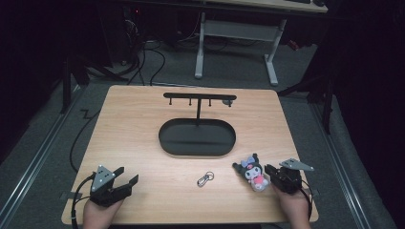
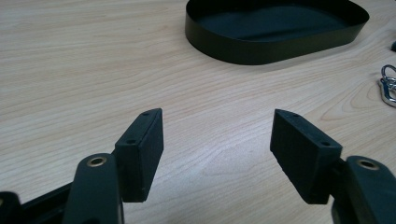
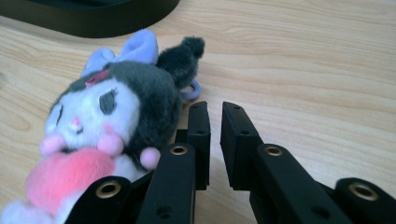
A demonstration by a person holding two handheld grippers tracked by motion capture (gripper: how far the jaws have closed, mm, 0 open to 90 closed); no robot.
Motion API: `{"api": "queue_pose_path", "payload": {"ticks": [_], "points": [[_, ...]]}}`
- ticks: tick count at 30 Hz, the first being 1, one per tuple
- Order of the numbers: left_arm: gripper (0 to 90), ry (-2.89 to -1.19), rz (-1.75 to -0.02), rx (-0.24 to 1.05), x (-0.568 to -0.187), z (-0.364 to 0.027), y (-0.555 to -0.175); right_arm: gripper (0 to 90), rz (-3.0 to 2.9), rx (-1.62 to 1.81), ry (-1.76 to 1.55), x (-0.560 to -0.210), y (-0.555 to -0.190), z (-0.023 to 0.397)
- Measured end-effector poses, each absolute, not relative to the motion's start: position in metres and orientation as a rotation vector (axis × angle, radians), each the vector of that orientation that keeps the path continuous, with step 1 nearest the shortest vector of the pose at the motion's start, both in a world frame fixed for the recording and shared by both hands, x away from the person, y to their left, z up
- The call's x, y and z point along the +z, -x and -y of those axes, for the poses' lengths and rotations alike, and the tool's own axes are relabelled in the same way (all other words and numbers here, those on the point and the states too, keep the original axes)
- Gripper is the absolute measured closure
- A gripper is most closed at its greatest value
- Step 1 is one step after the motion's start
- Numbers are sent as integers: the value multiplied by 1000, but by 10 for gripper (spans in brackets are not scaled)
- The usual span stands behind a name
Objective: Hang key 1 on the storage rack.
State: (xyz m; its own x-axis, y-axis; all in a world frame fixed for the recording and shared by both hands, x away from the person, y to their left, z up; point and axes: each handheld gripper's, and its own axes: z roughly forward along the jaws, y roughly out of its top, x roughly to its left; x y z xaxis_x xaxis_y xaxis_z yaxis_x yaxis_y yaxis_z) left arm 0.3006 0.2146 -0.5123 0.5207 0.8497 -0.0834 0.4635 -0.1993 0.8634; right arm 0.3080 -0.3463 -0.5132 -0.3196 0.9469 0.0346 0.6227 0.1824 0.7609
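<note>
Right gripper (image 3: 215, 109) rests beside the plush (image 3: 105, 135), jaws nearly together on nothing; it should widen first, then close on the body. Left gripper (image 2: 217, 126) waits wide apart, near the keyring (image 1: 205, 179).

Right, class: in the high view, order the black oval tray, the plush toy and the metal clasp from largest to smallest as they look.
1. Black oval tray, clearly largest.
2. Plush toy, beside the right gripper.
3. Metal clasp, smallest.
The tray lies farther from the camera, yet looks biggest.
</note>
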Motion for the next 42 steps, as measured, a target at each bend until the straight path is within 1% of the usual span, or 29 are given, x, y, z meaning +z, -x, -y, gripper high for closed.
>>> {"api": "queue_pose_path", "payload": {"ticks": [8, 13, 20, 23, 29, 30, 31, 32, 35, 42], "points": [[352, -1873, -1038, 491, -514, -199, -312, 769, -2009, 948, -1489, -516, -296, 355], [308, -1875, -993, 482, -517, -191, -319, 736, -1995, 940, -1511, -517, -288, 360], [299, -1855, -965, 492, -527, -193, -326, 668, -1967, 945, -1532, -516, -281, 364], [297, -1820, -954, 491, -526, -196, -327, 636, -1962, 920, -1529, -517, -279, 361], [275, -1814, -938, 505, -524, -199, -331, 591, -1958, 863, -1543, -518, -279, 355], [272, -1790, -947, 484, -525, -203, -334, 558, -1962, 845, -1544, -516, -281, 354], [267, -1790, -947, 484, -525, -203, -334, 558, -1962, 845, -1544, -516, -281, 354], [261, -1785, -971, 453, -527, -205, -338, 512, -1979, 812, -1556, -515, -284, 351], [259, -1786, -985, 440, -528, -205, -339, 483, -2015, 746, -1546, -516, -286, 346], [262, -1803, -930, 454, -528, -201, -336, 443, -2058, 687, -1586, -508, -293, 347]]}}
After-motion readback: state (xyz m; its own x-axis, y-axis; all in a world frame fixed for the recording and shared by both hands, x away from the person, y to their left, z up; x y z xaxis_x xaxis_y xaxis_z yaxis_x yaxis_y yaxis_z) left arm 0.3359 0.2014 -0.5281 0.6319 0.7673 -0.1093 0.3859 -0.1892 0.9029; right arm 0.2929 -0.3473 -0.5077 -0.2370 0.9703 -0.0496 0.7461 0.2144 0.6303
